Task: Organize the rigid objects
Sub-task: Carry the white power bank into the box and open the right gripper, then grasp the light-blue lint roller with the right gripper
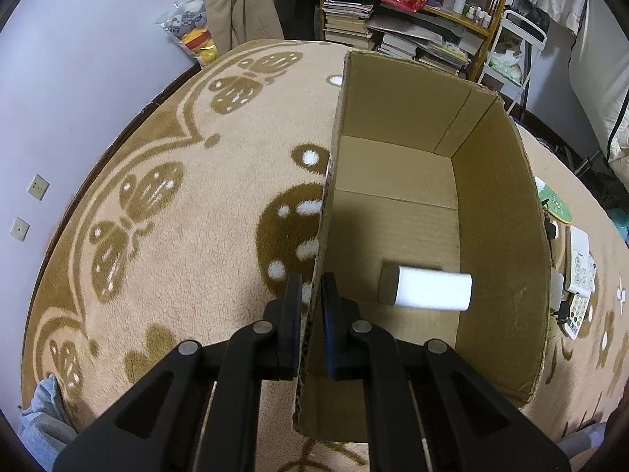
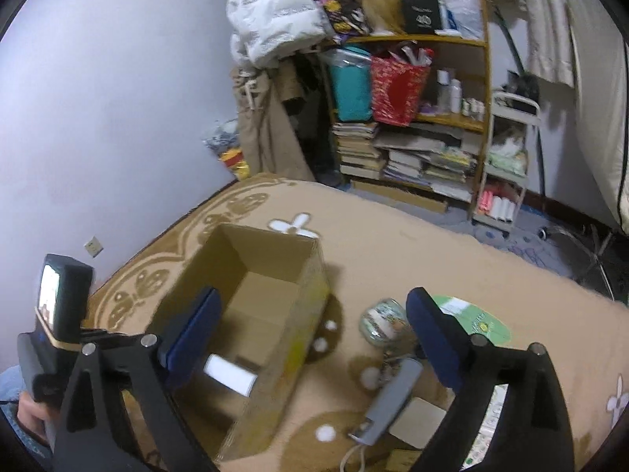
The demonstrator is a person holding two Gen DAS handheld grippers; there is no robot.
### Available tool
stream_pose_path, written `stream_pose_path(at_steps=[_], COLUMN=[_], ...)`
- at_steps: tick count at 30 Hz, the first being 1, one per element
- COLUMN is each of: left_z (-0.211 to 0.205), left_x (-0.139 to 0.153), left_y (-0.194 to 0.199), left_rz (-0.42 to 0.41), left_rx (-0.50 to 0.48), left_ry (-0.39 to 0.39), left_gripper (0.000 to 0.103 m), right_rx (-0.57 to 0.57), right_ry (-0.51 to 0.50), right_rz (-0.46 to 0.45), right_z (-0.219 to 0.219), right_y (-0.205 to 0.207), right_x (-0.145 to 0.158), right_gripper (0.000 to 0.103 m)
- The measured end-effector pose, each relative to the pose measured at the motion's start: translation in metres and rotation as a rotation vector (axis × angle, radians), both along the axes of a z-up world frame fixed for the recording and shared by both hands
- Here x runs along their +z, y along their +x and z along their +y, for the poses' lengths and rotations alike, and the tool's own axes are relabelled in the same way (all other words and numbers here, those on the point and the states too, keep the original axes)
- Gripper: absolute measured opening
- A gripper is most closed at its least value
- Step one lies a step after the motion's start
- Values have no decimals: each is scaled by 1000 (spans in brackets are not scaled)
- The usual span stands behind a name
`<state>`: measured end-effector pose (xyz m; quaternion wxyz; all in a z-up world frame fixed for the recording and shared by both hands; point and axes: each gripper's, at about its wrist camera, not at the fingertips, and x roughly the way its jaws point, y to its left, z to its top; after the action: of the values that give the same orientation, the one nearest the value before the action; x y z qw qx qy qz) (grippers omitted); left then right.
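An open cardboard box (image 1: 503,204) stands on the patterned carpet; it also shows in the right wrist view (image 2: 275,365). A white cylinder with a dark cap (image 1: 426,287) lies on its side on the box floor, seen too in the right wrist view (image 2: 230,378). My left gripper (image 1: 311,295) is shut on the box's left wall, one finger outside, one inside. My right gripper (image 2: 314,338) is open and empty, above the box's right wall. Right of the box lie a glass jar (image 2: 383,320), a grey handset (image 2: 393,401) and a green disc (image 2: 477,320).
A white remote-like device (image 1: 578,287) lies on the carpet right of the box. A bookshelf (image 2: 412,126) with stacked books, bags and bottles stands at the back, a white trolley (image 2: 507,165) beside it. A wall (image 1: 78,78) runs along the left.
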<state>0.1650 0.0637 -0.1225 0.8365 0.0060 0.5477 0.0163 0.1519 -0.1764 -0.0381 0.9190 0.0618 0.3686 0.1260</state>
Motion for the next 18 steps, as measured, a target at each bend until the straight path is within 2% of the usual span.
stream_pose_path(at_steps=[8,15,18], left_z=[1,2,2], left_x=[1,2,2], left_y=[0,0,-1], left_rz=[9,10,9], left_rx=[-1,1,-1], left_ry=[-10,-15,-8], left_gripper=[8,7,8], right_rx=[-87,-88,-78], right_ry=[34,11,6], right_rz=[125,217,259], right_z=[-37,-47,-48], right_y=[4,3,6], right_x=[-41,-84,-98], right_gripper=[103,103,94])
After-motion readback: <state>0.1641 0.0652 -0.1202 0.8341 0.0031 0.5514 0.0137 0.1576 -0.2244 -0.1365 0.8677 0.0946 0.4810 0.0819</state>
